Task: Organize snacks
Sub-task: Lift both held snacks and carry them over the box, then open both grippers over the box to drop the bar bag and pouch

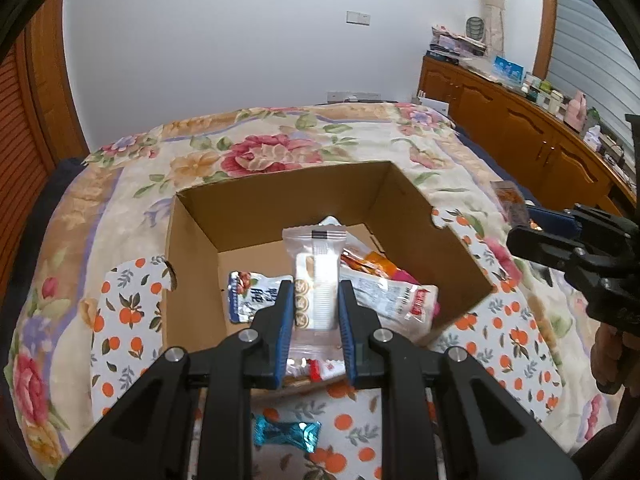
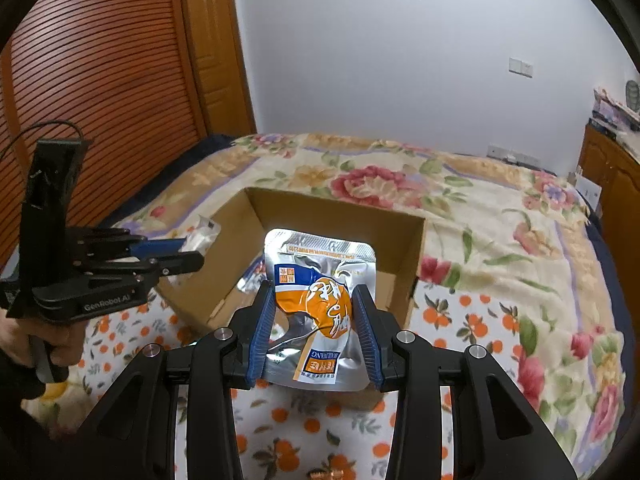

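Observation:
An open cardboard box (image 1: 248,212) stands on the bed, also in the right wrist view (image 2: 336,216). My left gripper (image 1: 314,300) is shut on a clear packet of round biscuits (image 1: 316,280), held over the box's near edge. Inside lie a silver blue-lettered pouch (image 1: 244,296), a white long packet (image 1: 396,296) and an orange packet (image 1: 376,264). My right gripper (image 2: 314,312) is shut on a silver and orange pouch (image 2: 320,300), held above the box's near side. A blue-wrapped candy (image 1: 288,434) lies on the cloth below the left gripper.
A white cloth with oranges (image 1: 128,312) lies under the box on a floral blanket (image 2: 520,232). A wooden cabinet (image 1: 520,132) with clutter runs along the right. A slatted wooden door (image 2: 100,80) is at the left.

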Available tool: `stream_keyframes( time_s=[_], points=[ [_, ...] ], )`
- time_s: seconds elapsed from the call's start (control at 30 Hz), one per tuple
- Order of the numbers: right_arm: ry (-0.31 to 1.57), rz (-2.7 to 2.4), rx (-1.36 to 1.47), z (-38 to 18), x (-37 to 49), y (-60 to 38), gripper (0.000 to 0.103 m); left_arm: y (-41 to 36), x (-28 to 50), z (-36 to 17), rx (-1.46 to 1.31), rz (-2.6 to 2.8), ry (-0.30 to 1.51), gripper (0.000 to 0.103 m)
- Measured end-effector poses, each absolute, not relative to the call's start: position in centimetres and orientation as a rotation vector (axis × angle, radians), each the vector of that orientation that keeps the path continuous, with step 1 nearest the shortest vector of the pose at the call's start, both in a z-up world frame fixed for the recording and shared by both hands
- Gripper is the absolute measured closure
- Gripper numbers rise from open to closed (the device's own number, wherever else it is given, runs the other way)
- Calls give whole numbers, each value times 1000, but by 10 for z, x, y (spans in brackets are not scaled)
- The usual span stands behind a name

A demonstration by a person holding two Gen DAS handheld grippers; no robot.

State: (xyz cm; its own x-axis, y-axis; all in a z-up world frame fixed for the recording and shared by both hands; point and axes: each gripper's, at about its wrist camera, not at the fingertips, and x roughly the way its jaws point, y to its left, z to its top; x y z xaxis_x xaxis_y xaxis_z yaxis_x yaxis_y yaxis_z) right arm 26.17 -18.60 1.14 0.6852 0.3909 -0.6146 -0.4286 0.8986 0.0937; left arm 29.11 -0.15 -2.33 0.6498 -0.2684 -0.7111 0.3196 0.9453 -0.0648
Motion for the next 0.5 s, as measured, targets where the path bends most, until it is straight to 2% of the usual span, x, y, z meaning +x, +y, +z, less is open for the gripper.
stream_keyframes(
  time_s=[0.5],
  points=[
    [736, 470, -122, -24, 304, -145, 64, 20, 329, -60, 29, -337, 872, 84]
  ],
)
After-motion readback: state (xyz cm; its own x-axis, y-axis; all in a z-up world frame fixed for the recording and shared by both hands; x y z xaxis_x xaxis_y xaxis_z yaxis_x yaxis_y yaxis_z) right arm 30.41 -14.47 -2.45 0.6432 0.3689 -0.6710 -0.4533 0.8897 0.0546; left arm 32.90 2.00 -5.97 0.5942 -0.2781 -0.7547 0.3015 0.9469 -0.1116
